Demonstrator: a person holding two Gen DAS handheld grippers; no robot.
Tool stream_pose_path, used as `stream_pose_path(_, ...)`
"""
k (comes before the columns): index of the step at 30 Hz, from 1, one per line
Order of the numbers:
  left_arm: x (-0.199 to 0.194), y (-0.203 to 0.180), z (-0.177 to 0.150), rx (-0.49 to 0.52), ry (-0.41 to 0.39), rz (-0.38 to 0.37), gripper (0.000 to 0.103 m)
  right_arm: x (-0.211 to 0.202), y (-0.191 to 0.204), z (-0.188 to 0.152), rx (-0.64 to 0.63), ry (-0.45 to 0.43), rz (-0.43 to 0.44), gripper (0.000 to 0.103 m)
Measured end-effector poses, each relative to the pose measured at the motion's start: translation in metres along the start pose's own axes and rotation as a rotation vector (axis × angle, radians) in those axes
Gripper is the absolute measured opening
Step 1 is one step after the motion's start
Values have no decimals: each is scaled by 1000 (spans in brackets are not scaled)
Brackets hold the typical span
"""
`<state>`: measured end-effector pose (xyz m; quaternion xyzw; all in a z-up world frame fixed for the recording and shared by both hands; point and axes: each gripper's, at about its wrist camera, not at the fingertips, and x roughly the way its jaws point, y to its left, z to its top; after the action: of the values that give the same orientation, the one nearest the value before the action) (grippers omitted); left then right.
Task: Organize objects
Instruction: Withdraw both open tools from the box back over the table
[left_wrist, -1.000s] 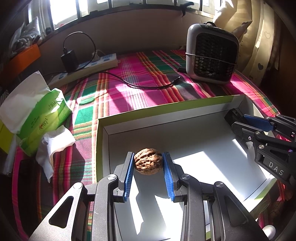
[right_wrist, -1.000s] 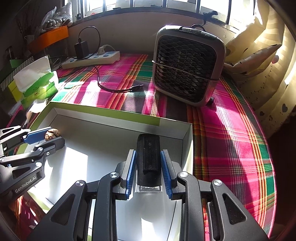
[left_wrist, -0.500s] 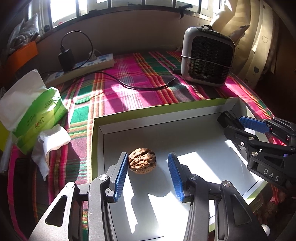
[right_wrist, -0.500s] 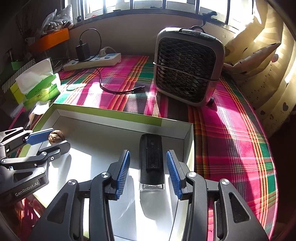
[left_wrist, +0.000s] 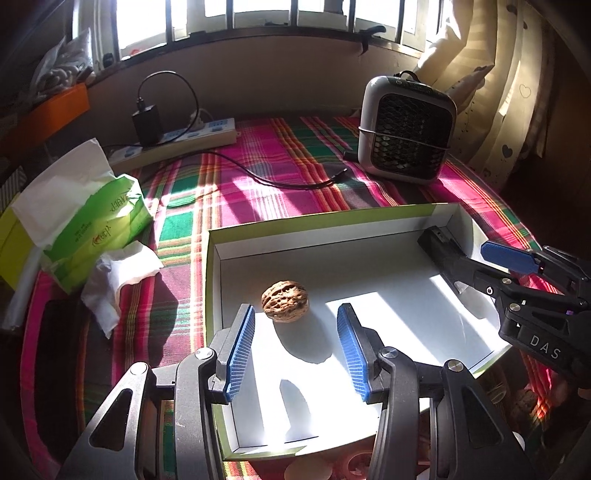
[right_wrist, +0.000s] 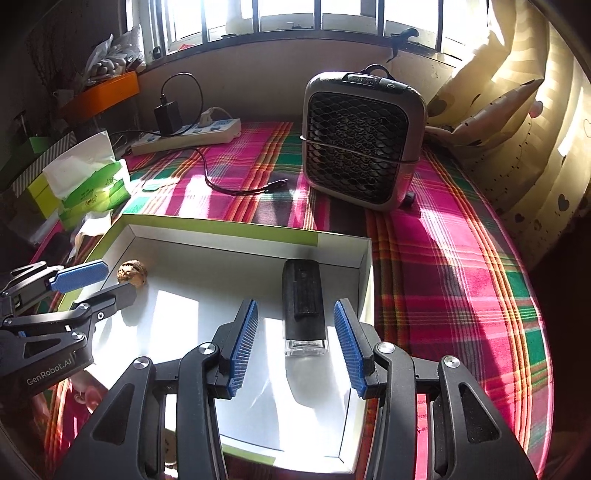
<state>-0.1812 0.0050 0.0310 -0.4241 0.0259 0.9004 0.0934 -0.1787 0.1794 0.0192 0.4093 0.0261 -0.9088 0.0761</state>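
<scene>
Left wrist view: my left gripper (left_wrist: 295, 347) apart, walnut (left_wrist: 285, 301) free in box (left_wrist: 212, 280). Likely light, hard, rolls; pinch across middle. Right gripper (right_wrist: 293, 345) apart beside black light (right_wrist: 302, 299).

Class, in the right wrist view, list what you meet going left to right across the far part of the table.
Tissue pack → power strip → loose cable plug → small fan heater → cushion.

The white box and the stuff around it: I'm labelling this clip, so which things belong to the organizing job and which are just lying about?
Part of the job:
- white box
- walnut, lying inside it
- black device, lying inside it
- left gripper and right gripper, both open

Just lying about:
- small fan
- power strip with charger and cable
- tissue pack
- crumpled tissue
</scene>
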Motion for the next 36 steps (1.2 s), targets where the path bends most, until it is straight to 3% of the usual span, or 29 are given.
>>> stream_pose_path(25,-65,-2,-56,-19,-83,-69,44,-59,13,-60,25,-50,-3,45)
stream_pose_path(36,-78,-14,-79,14,-63,-180,44,-76,12,-84,26,-64,1,51)
